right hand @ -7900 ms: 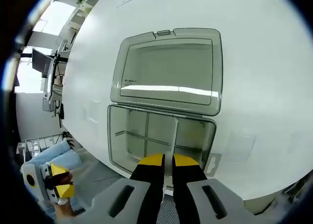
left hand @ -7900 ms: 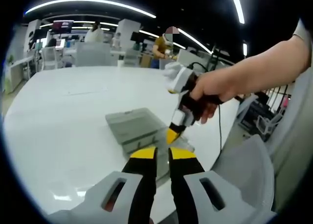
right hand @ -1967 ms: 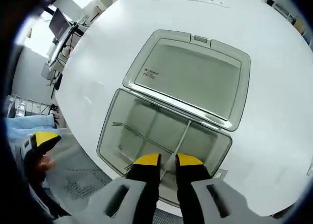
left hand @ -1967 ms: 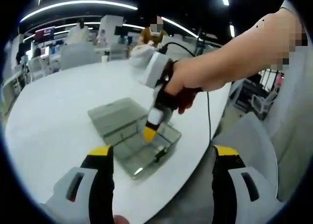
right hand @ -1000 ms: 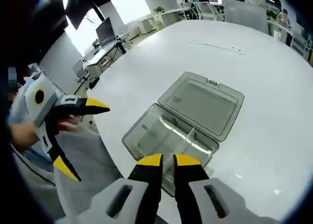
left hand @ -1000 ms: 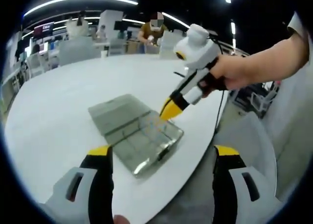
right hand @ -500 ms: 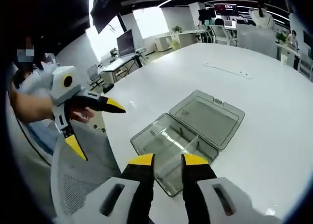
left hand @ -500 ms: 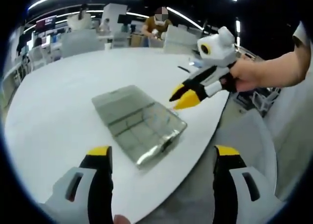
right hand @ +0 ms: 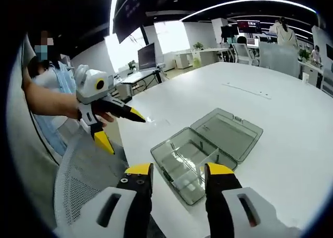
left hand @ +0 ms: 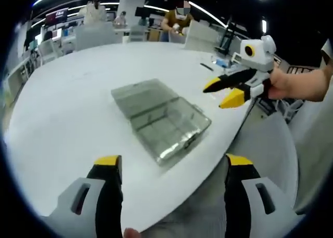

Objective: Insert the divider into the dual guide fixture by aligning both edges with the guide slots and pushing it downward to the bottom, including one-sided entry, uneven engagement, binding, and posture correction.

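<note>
White laminate forms the round counter [left hand: 62, 108], the largest surface, spreading ahead of both tools. On it, forward of the left tool [left hand: 169, 168] and between its two yellow-tipped jaws as seen along them, lies the clear grey plastic organiser box [left hand: 161, 118], opened flat with its lid [left hand: 140, 92] on the far side and its compartmented tray nearer the counter edge. In the right gripper view the same box [right hand: 205, 149] sits just beyond the right tool [right hand: 177, 170], tray towards the tool and lid [right hand: 231, 129] beyond it. Thin clear partitions cross the tray; the divider [right hand: 200, 157] stands among them inside the tray, but whether it is fully seated cannot be told. A grey mesh chair back [right hand: 83, 181] lies below and to the left of the right tool. The left tool's jaws stand wide apart and hold nothing; it appears in the right gripper view [right hand: 122, 126] at the left, gripped by a hand [right hand: 78, 110]. The right tool's jaws are likewise apart and empty; it appears in the left gripper view [left hand: 221, 92] at the right, above the counter edge and clear of the box.
</note>
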The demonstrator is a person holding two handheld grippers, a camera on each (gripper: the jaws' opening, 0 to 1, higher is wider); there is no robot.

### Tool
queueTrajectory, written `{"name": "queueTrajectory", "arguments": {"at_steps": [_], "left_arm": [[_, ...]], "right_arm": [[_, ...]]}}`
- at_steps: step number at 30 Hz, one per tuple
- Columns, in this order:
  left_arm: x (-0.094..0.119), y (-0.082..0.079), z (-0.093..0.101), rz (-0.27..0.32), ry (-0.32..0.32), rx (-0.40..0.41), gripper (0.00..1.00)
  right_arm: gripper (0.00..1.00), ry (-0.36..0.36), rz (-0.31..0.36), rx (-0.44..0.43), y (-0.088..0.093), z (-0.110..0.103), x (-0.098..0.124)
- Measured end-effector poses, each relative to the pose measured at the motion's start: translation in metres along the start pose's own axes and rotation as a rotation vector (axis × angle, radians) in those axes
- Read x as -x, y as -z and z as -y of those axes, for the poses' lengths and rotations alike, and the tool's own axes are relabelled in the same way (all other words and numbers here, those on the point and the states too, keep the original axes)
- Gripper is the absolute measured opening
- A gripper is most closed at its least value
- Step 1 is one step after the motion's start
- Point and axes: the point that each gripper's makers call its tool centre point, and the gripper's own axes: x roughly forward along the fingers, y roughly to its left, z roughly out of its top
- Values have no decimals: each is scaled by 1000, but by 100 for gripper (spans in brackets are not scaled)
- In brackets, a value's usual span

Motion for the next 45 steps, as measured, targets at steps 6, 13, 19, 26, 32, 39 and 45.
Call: {"name": "queueTrajectory", "arguments": {"at_steps": [6, 13, 19, 26, 32, 39, 45], "left_arm": [[2, 5, -23, -32, -50, 22, 76], [2, 12, -43, -69, -99, 59, 73], [2, 16, -57, -101, -131, 90, 71], [-2, 24, -77, -154, -181, 125, 69], [-4, 31, -87, -195, -209, 159, 65], [-7, 37, -95, -228, -234, 181, 62], [-8, 44, -104, -255, -259, 204, 60]], "right_arm": [[43, 2, 15, 5, 4, -1, 5], [48, 4, 33, 21, 4, -3, 10], [51, 6, 41, 23, 4, -2, 12], [54, 8, 37, 48, 4, -2, 16], [56, 15, 42, 58, 2, 1, 18], [57, 16, 30, 79, 4, 1, 19], [57, 19, 29, 81, 4, 2, 19]]}}
